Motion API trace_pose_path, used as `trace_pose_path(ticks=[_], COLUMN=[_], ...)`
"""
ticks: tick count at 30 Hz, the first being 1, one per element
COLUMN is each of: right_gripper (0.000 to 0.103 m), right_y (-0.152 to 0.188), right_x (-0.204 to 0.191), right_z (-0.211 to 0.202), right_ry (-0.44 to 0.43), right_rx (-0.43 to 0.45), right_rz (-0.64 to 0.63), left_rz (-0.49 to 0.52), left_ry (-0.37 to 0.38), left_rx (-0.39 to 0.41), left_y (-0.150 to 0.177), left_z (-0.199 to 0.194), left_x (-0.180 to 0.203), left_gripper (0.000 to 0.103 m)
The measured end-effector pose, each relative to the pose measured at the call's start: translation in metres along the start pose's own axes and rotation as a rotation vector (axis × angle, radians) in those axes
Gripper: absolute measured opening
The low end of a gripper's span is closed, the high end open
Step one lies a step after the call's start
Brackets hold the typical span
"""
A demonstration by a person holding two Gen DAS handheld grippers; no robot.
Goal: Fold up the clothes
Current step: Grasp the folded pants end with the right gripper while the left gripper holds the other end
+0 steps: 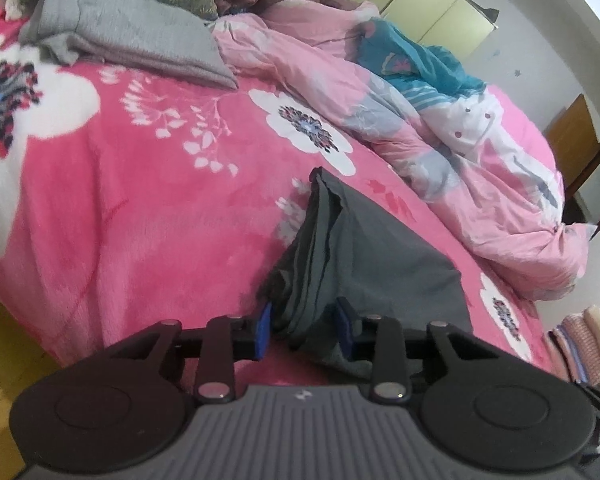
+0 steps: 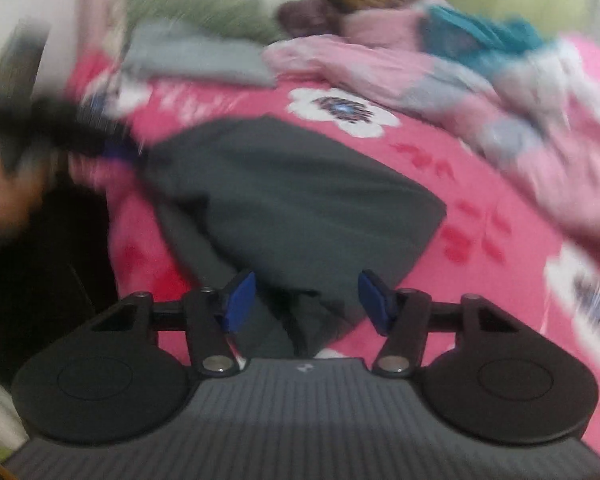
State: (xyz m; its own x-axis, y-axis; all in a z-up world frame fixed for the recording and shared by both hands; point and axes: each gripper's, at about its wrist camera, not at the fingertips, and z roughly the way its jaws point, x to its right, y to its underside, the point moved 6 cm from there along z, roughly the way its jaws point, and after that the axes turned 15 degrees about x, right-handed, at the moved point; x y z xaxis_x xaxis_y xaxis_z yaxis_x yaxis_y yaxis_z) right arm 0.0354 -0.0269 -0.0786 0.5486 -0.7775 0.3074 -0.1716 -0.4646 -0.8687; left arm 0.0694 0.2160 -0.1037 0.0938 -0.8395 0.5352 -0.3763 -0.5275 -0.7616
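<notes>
In your left wrist view, the left gripper (image 1: 305, 326) has its jaws partly closed around a bunched edge of the grey garment (image 1: 364, 248), which lies on the near right of the pink bed (image 1: 140, 200); whether the pads pinch it I cannot tell. Gather all layers before lifting.

In your right wrist view, blurred, the right gripper (image 2: 306, 300) hangs about half open over the garment's near corner, gripping nothing. Steady it, then close squarely on the corner.
</notes>
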Motion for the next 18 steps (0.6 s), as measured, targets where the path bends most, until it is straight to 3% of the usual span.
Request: trace_pose_path(ticks=[1, 4, 6, 12, 18], right_gripper=[0.050, 0.031, 0.008, 0.005, 0.005], right_y=[0.001, 0.006, 0.008, -0.005, 0.015], right_x=[-0.004, -0.009, -0.007, -0.008, -0.032], right_z=[0.006, 0.020, 0.022, -0.009, -0.014], right_ry=[0.005, 0.039, 0.047, 0.057, 0.019], right_rx=[-0.003, -0.011, 0.000, 0.097, 0.076], right_rz=[-0.056, -0.161, -0.178, -0.202, -0.299], left_rz=[0.010, 0.034, 0.046, 0.042, 0.015], left_ry=[-0.007, -0.016, -0.018, 0.015, 0.003], left_rx=[0.005, 0.021, 0.030, 0.060, 0.039], left_y=[0.000, -0.002, -0.004, -0.011, -0.004], left_z=[0.000, -0.001, -0.001, -0.011, -0.014], left_x=[0.002, 0.007, 0.010, 0.013, -0.002], left_gripper=[0.027, 0.020, 0.013, 0.009, 0.008])
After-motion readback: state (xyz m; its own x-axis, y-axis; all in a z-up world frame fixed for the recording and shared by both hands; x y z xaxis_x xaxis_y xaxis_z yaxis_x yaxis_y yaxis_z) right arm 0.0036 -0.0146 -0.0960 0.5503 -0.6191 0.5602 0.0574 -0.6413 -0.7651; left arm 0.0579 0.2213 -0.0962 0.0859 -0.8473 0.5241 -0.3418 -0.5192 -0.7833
